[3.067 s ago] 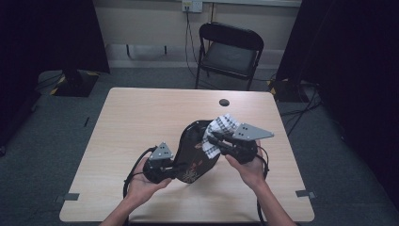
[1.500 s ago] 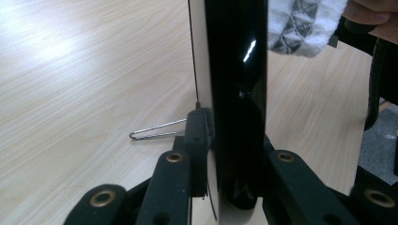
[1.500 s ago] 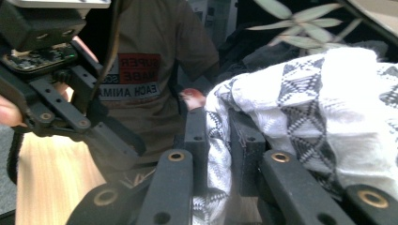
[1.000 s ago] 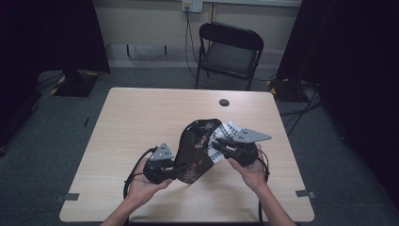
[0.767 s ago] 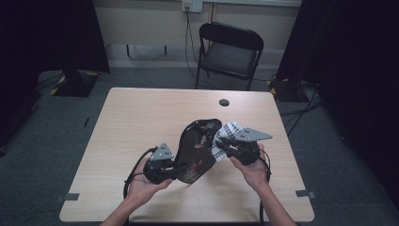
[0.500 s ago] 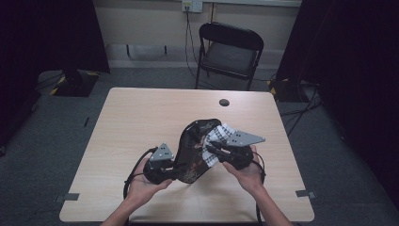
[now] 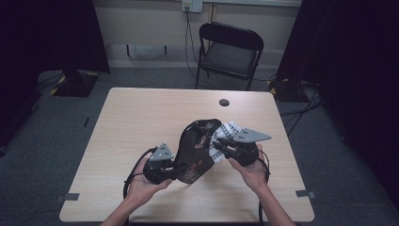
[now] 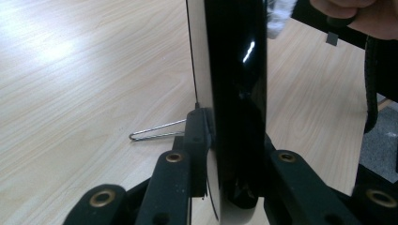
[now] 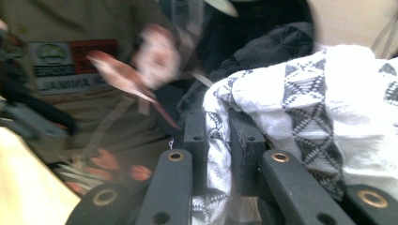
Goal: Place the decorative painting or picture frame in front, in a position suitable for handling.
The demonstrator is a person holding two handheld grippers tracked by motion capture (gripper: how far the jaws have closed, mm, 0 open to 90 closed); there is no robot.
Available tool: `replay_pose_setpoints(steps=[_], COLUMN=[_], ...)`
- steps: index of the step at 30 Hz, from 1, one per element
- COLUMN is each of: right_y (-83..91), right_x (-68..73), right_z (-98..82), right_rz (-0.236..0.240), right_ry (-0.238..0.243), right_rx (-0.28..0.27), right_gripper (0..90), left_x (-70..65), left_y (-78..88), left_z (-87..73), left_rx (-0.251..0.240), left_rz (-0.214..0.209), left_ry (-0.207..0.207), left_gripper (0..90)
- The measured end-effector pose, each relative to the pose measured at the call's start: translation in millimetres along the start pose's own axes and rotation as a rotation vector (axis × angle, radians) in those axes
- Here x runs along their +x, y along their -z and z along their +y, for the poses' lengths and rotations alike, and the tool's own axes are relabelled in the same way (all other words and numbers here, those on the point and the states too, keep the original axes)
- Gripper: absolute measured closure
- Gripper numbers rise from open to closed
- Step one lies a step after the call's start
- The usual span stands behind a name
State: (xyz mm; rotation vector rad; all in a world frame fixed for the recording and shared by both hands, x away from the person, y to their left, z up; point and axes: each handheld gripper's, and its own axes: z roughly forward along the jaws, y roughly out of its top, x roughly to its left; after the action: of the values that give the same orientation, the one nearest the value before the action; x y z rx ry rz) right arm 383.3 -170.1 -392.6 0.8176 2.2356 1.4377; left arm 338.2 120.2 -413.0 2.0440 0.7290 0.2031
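The pale wood-grain square table [image 7: 141, 122] takes up the middle of the high view, with a black folding metal chair [image 7: 229, 52] beyond it at 12 o'clock and a small dark round disc [image 7: 224, 102] lying near the far edge. Off the table centre, toward 5 o'clock, a glossy black oval tray with a painted flower pattern [image 7: 196, 150] is held up on edge, tilted, its low end at 7 o'clock and its high end at 1 o'clock.

The left gripper [image 7: 175, 172] bites that low rim; in the left gripper view its 2 jaws are clamped tight on the tray's edge, 1 on each face. At 3 o'clock of the tray, the right gripper [image 7: 217, 144] has its jaws pinched on a white cotton cloth with black diamond weave [image 7: 226, 133], and the bunched cloth is pressed against the tray's patterned face. In the right gripper view the cloth [image 9: 300, 98] wraps over the jaws and that patterned face is blurred, so this looks like a wiping stroke in hand.

Risks from here: the tray hangs on 1 narrow rim grip, so a hard push from the cloth side could pivot it in the jaws or pop it free onto the table. The cloth could also slide out of the pinch if it drags on the lacquer.
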Motion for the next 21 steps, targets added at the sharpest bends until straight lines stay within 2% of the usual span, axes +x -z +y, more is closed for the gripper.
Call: replay_pose_setpoints(steps=[3,8,9,13,15,18,21], right_y=[-0.6,-1.2,-2.5,-2.5,-3.0,-3.8,-3.3], right_x=[-8.3,0.4,11.2,29.8,37.7,35.6,22.6], right_z=[-6.4,-1.6,3.6,11.9,15.5,15.0,8.5], right_rz=[-0.017,0.01,0.042,0.098,0.109,0.123,0.095], right_ry=[-0.025,-0.008,0.019,0.062,0.084,0.081,0.052], right_rx=[0.015,0.014,0.007,-0.023,-0.032,-0.034,-0.023], right_gripper=[79.3,79.3,79.3,79.3,79.3,79.4,79.4], left_x=[0.0,-0.5,-0.2,-0.4,-0.3,0.0,-0.2], left_y=[-0.1,-0.3,-0.1,-0.2,0.0,0.4,0.1], left_z=[0.1,0.1,0.1,0.0,-0.1,-0.1,0.4], left_rx=[-0.001,-0.002,0.0,-0.002,-0.001,-0.003,-0.004], left_rz=[0.0,0.003,0.002,0.004,0.002,0.006,0.007], left_ry=[0.002,0.003,0.001,0.0,0.001,0.001,0.0], left_gripper=[76.9,76.8,76.8,76.8,76.8,77.2,77.1])
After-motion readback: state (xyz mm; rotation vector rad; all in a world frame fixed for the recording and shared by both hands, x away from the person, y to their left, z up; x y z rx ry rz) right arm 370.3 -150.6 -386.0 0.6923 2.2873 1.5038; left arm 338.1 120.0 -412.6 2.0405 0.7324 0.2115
